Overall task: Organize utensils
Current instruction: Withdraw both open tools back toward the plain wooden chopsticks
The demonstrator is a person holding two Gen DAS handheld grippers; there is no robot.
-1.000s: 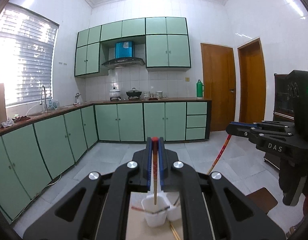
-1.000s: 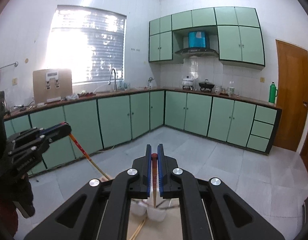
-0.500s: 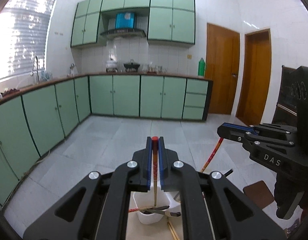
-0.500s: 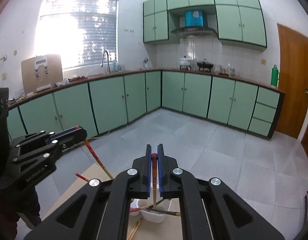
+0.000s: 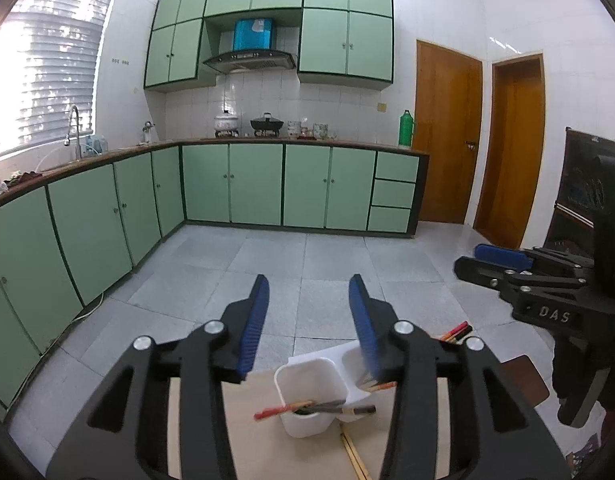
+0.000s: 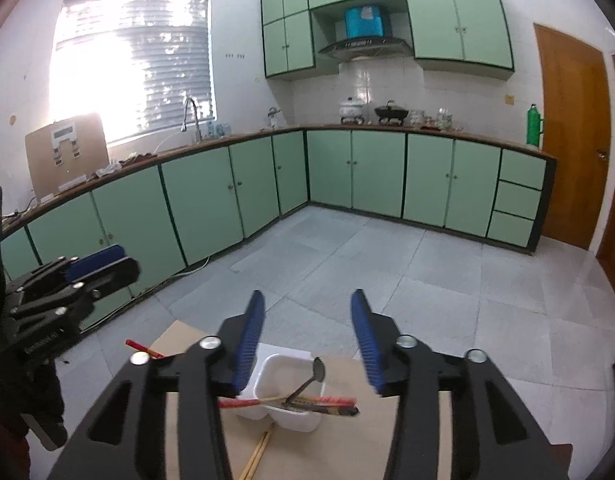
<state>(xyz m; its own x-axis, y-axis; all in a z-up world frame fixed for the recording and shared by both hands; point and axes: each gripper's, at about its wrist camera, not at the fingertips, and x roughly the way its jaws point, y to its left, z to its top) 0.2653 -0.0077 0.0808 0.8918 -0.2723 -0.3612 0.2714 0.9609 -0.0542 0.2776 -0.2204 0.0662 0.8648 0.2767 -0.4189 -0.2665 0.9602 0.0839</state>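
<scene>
From the left wrist camera, the left gripper [image 5: 308,312] hangs above the table with its blue-padded fingers [image 5: 254,328] spread wide and nothing between them; below the gap stands a white two-compartment holder [image 5: 307,388] on the pale tabletop [image 5: 251,436], close to the table's far edge, beyond which open grey floor tiles [image 5: 299,256] run to the green base cabinets [image 5: 267,188]; red-tipped chopsticks [image 5: 283,411] and dark utensil handles lie slanted across the near compartment's rim, their ends poking out past its left and right sides; two bare wooden chopsticks [image 5: 353,454] lie flat on the tabletop just in front of the holder; more red-ended sticks [image 5: 455,330] show past the right finger, near the table's right edge; the right gripper [image 5: 503,264] floats at the right, well apart from the holder, too side-on here to judge its fingers.

From the right wrist camera, the right gripper [image 6: 307,312] is likewise spread wide and empty above the holder [image 6: 281,392]; a metal spoon [image 6: 313,376] leans up out of the compartment with its bowl above the rim; red chopsticks [image 6: 267,401] lie across the rim; a wooden pair [image 6: 259,450] rests on the tabletop [image 6: 347,440] in front; another red-tipped stick [image 6: 141,348] juts past the table's left edge; the left gripper [image 6: 87,276] hovers at the left, clear of the table, over open floor [image 6: 427,280].
</scene>
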